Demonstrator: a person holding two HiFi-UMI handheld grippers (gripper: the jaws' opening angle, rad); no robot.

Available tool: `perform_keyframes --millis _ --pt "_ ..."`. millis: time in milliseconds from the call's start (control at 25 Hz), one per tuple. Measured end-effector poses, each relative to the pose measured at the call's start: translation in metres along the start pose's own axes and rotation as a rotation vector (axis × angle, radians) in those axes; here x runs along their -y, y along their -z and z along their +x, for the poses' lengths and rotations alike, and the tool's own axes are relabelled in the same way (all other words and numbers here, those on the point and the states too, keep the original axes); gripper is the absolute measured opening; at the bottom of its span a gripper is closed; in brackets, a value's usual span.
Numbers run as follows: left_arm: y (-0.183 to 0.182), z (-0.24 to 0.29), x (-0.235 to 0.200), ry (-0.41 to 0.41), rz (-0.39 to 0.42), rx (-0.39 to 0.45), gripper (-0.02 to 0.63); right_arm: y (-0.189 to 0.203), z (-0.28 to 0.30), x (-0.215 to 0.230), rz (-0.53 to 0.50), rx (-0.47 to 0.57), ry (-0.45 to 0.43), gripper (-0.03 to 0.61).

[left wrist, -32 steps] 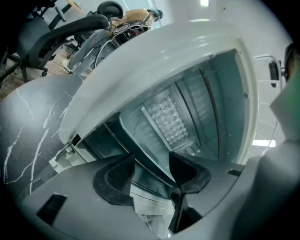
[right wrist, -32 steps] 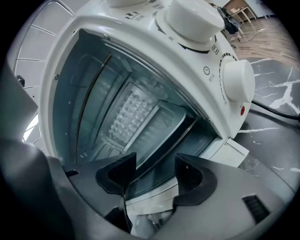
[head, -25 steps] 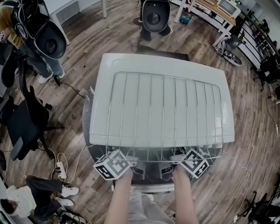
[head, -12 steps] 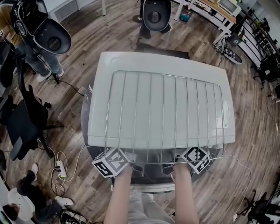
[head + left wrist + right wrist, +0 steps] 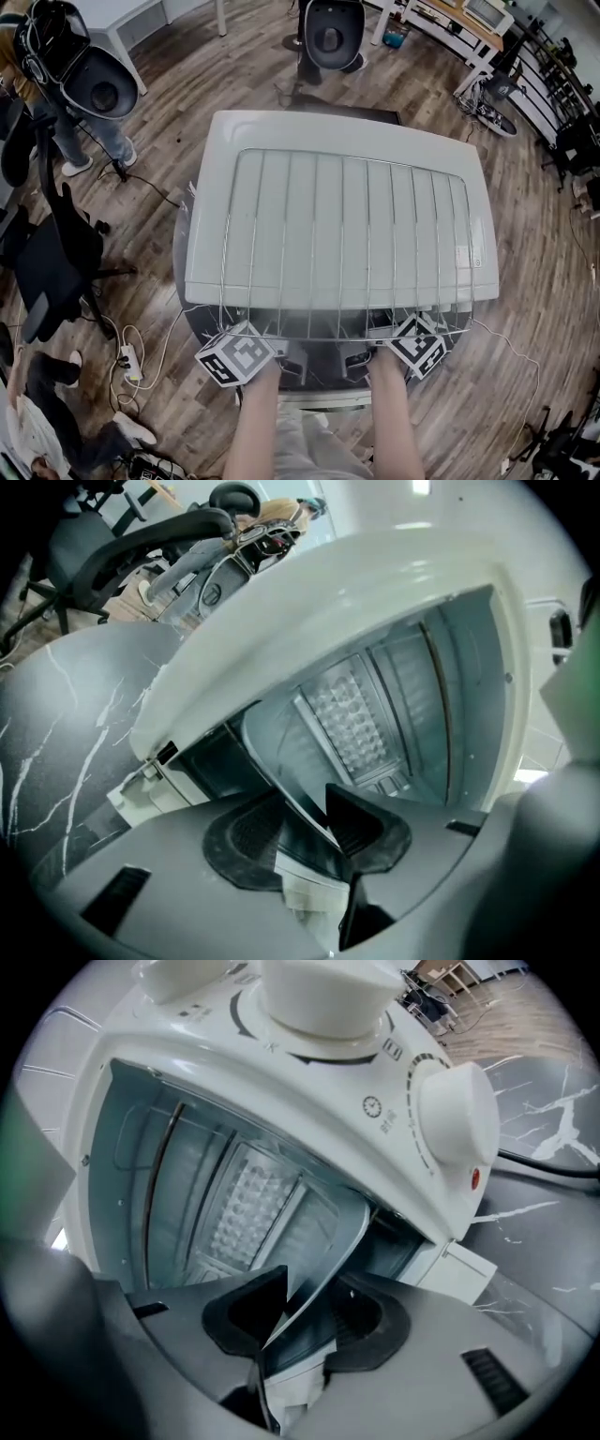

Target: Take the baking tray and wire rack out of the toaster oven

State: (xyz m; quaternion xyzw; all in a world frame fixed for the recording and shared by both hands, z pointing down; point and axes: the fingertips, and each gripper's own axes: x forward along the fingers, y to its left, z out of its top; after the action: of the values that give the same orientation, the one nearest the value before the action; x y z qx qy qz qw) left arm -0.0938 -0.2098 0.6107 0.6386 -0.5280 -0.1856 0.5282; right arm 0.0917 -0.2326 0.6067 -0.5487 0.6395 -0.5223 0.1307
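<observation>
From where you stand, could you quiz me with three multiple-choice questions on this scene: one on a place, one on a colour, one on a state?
1. Where is the wire rack?
A inside the oven; B over the oven's top; C on the floor.
2. What colour is the shell of the toaster oven?
A white; B red; C black.
3. What stands between the jaws of the right gripper?
A a knob; B nothing; C the thin edge of the baking tray.

Answers:
1 B: the head view shows its wires across the top.
2 A: every view shows a white shell.
3 C: the right gripper view shows the jaws, which have just been closing, on that edge.
</observation>
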Motion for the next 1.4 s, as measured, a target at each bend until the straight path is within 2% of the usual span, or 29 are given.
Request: perform_keyframes --millis 400,1400 --pt "0.016 -0.027 -0.002 -0.004 -0.039 0.013 0.118 0.017 -0.026 0.007 0.044 -0.009 -0.017 0.114" --pt "0.046 -0.077 0.0 -0.006 -0.04 0.041 0.118 0.041 -0.078 0.016 0.07 -0.035 -0.033 0.112"
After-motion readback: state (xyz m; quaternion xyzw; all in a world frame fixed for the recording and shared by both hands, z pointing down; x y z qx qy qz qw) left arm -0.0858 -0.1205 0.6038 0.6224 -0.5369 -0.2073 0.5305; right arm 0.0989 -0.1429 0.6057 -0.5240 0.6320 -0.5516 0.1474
